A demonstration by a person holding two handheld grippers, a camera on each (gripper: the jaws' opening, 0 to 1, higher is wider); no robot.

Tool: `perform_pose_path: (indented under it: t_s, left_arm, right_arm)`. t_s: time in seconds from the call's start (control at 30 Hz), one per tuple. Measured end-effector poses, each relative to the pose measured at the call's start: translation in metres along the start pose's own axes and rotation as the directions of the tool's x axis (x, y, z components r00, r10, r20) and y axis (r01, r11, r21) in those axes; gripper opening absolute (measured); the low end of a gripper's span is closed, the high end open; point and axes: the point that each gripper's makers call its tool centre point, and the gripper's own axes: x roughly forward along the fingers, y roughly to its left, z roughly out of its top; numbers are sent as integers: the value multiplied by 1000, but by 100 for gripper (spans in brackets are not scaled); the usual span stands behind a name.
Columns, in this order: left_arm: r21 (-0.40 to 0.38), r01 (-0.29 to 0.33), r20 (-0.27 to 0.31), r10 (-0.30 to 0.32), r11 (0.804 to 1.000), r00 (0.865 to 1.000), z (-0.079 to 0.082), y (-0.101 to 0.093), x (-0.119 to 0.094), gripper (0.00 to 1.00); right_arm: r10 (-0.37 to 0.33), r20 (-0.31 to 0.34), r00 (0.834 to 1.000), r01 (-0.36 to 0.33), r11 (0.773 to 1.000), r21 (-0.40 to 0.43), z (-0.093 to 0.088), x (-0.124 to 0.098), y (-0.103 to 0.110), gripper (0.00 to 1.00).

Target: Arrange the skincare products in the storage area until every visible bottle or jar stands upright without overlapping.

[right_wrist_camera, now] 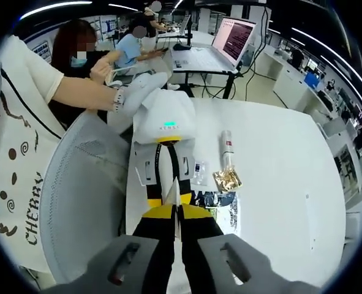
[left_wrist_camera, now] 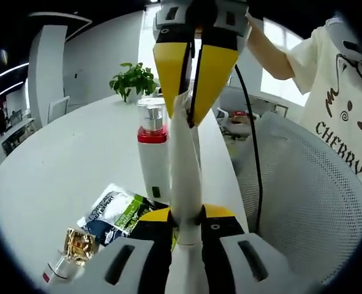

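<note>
A slim white tube [left_wrist_camera: 185, 171] is pinched at both ends by jaws.

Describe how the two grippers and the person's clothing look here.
Both tongs have grey bases, black middles and yellow tips. The right tongs enter the left gripper view from above, trailing a black cable. The left tongs carry a white housing with a green light. The person wears a cream T-shirt with dark lettering.
</note>
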Motion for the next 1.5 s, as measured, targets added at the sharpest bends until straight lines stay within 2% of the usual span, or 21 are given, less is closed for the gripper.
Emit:
perform_pose_path:
  t_s: [0.2,0.43,0.67,0.87,1.13,1.5]
  left_arm:
    - [-8,-14,6,14,1000,1000,2,7,1,15]
    - [-8,-28,3,28,1000,1000,1,19,1,14]
    - [-7,-52,0,52,999,999,3,34,3,14]
    - [-1,-61,-6,61,998,998,4,38,5,14]
    - [10,-55,-10,55,998,998,9,39,9,14]
    - [3,-50,2,50,999,999,11,54,13,14]
  right_arm:
    - [-4,21,1000,4,1000,13,0,0,-6,2]
    - [-31,18,999,31,1000,0,0,1,-8,2]
    - [-48,17,999,48,999,1,-1,1,-19,2]
    - [-57,22,998,57,998,7,-2,1,-25,2]
    - [-60,3,998,60,998,8,-4,0,-34,2]
    - [-44,-60,997,44,999,-3,-8,-1,-43,2]
